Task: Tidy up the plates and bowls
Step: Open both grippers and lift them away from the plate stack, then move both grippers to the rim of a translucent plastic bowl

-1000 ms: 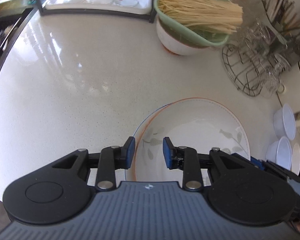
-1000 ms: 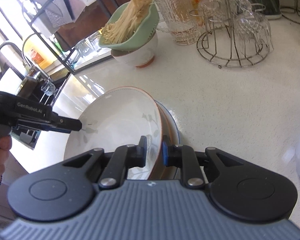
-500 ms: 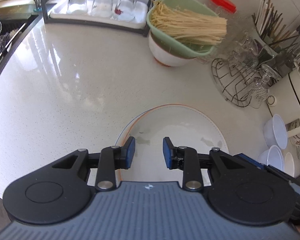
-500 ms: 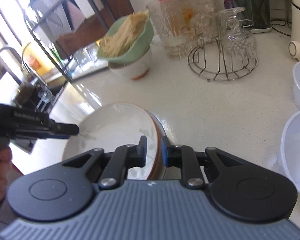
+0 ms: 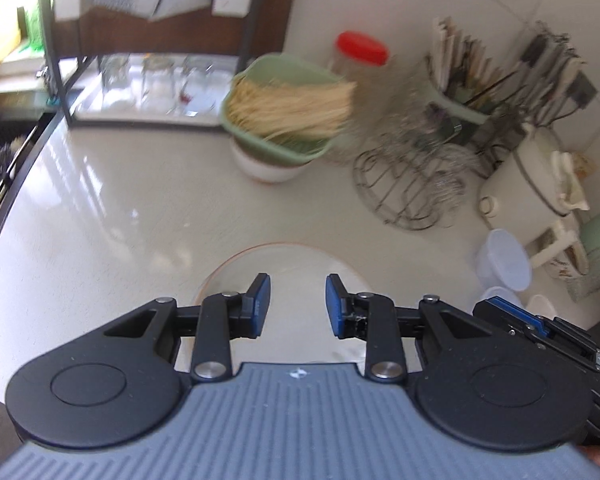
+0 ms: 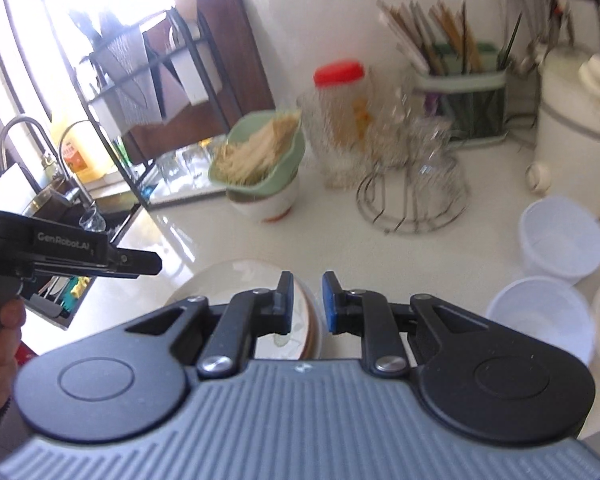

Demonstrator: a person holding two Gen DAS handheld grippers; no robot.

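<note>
A white plate with an orange rim and leaf print [image 5: 296,264] lies on the pale counter, stacked on other plates whose edges show in the right wrist view [image 6: 308,320]. My left gripper [image 5: 298,304] is open and empty, hovering over the plate's near side. My right gripper [image 6: 305,300] is open a little, its jaws on either side of the stack's right rim without gripping it. The left gripper [image 6: 140,263] also shows at the left in the right wrist view. White plastic bowls [image 6: 560,236] sit to the right.
A green colander of noodles on a white bowl [image 5: 284,128] stands at the back. A wire glass rack [image 5: 412,184], a red-lidded jar [image 6: 340,100], a utensil holder [image 6: 460,92] and a cream pot [image 5: 532,176] line the back right. A sink [image 6: 40,196] is at the left.
Both grippers have pulled back and tilted up, so the plate looks smaller and lower. The right gripper's jaws have opened off the plate rim. The plate now lies flat on the stack.
</note>
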